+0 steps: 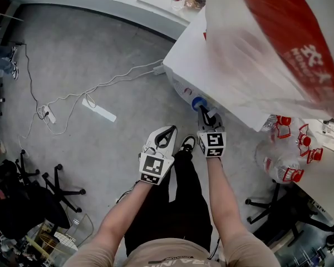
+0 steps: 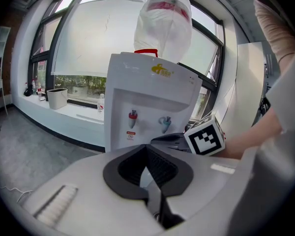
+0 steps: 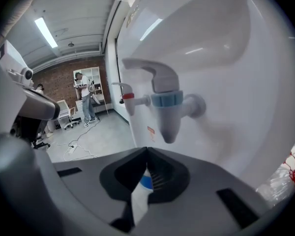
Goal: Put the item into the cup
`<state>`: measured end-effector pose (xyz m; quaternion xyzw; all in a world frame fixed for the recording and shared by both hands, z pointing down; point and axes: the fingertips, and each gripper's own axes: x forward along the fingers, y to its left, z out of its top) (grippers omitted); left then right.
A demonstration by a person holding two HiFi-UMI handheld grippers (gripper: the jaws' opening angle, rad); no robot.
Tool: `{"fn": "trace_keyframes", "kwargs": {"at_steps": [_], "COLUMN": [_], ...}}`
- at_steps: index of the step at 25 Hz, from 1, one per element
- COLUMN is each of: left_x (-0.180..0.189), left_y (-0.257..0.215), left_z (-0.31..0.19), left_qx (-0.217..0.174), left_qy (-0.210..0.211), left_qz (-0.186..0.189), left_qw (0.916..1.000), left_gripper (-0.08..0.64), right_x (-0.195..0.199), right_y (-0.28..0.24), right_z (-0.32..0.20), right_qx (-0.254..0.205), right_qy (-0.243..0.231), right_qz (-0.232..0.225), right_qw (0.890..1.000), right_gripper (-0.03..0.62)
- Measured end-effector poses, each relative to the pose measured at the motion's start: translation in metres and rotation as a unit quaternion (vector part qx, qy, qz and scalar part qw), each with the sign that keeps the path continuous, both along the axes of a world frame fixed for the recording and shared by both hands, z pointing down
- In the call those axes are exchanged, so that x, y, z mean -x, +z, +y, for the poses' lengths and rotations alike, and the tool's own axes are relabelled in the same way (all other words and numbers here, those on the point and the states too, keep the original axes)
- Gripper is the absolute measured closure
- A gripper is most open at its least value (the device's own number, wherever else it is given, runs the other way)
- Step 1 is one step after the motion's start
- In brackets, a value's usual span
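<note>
Right gripper (image 3: pixel 146 150): clenched on a thin white, blue-printed wall, judged to be the cup (image 3: pixel 139 191). The blue tap (image 3: pixel 165 102) is found just above and ahead of its fingertips.
Left gripper (image 2: pixel 147 150): closed, nothing identified between; farther from the tap. Item not located.

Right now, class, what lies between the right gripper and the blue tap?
Nothing: in the right gripper view, only bare space separates the right gripper, shut on a white-and-blue item, from the blue tap.
</note>
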<state>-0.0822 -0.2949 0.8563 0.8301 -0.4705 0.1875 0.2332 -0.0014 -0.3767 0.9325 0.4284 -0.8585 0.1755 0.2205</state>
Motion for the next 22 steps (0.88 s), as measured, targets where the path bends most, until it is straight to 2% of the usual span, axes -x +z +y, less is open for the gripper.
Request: {"fn": "trace_keyframes", "kwargs": {"at_steps": [6,10,16,22], "left_x": [0.004,0.004,0.007,-0.002], "left_y": [0.007,0.012,0.015,0.001], "left_z": [0.010,0.015,0.024,0.027], "left_qx": [0.012,0.018,0.025,0.024], "left_qy": [-0.003,0.006,0.011,0.017], "left_qz": [0.003,-0.002,-0.004,0.003], "left_qw": [0.9999,0.9998,0.9996,0.9996], "left_gripper": [0.552,0.552,0.552,0.552], "right_x": [-0.002,0.000,0.003,0.002], "right_y": [0.012,0.014,0.011,0.004], "right_z": [-0.004,-0.005,0.007,0.035], "right_qx": [0.008,-0.003,-0.021,0.008], "right_qy": [0.008,0.003,-0.008,-0.010], "right_qz": [0.007,0.006,0.033,0.017], "right_qw": [1.000,1.000,0.999,1.000], "right_gripper": [0.580,0.580,0.580,0.580]}}
